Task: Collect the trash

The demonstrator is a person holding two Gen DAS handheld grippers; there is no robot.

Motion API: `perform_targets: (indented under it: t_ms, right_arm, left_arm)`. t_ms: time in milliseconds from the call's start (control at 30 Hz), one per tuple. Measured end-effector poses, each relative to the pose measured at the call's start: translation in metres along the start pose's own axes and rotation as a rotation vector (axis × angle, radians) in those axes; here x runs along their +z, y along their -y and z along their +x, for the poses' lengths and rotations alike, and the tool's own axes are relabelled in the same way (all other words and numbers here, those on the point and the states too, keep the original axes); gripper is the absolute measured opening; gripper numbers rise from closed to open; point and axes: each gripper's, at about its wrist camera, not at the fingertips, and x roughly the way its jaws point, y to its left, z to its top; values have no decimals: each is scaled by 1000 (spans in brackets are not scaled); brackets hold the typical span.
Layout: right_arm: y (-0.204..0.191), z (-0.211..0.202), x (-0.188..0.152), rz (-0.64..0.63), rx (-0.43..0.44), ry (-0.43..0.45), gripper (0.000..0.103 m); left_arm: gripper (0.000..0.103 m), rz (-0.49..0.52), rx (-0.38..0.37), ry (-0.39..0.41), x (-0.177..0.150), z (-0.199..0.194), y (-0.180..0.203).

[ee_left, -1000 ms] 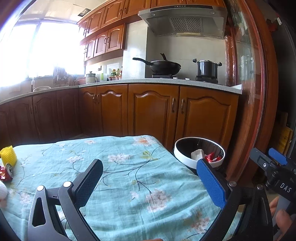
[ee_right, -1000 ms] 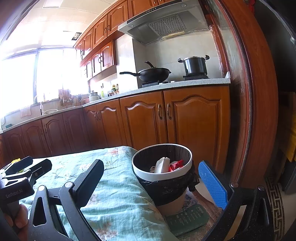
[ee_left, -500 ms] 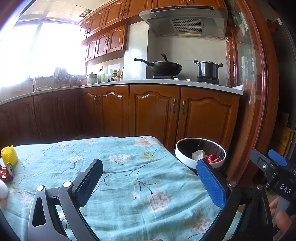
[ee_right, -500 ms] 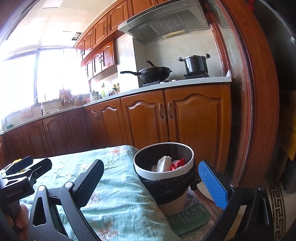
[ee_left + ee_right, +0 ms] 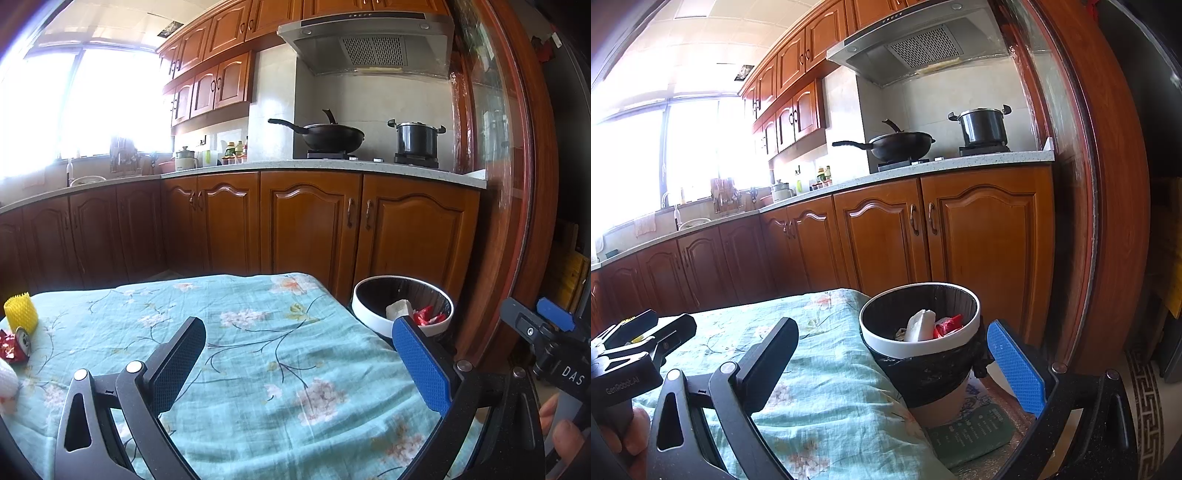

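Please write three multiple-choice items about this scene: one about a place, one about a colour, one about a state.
1. Where does the white-rimmed trash bin with the black bag stand?
A. beside the table's corner
B. on the counter
C. under the window

2. What colour is the foam net sleeve on the floral tablecloth?
A. green
B. yellow
C. blue

3. How is the right gripper?
A. shut on a can
B. shut, empty
C. open, empty

Answers: 1 A, it stands off the cloth's edge; 2 B, yellow mesh; 3 C, fingers wide apart, nothing between.

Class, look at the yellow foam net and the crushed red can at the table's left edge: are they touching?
Cannot tell. In the left wrist view the yellow foam net stands just behind the crushed red can; their outlines meet, but no contact or gap shows plainly.
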Motion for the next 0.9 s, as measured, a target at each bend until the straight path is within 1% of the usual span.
perform_targets:
  t_ms: [300, 900]
  right_arm:
    - [1, 1, 0, 2, 3, 0, 103]
    - [-3, 0, -1, 16, 22, -9, 103]
  left_arm:
    - [102, 6, -16, 1, 0, 1, -4]
    - [102, 11, -18, -2, -1, 3, -6]
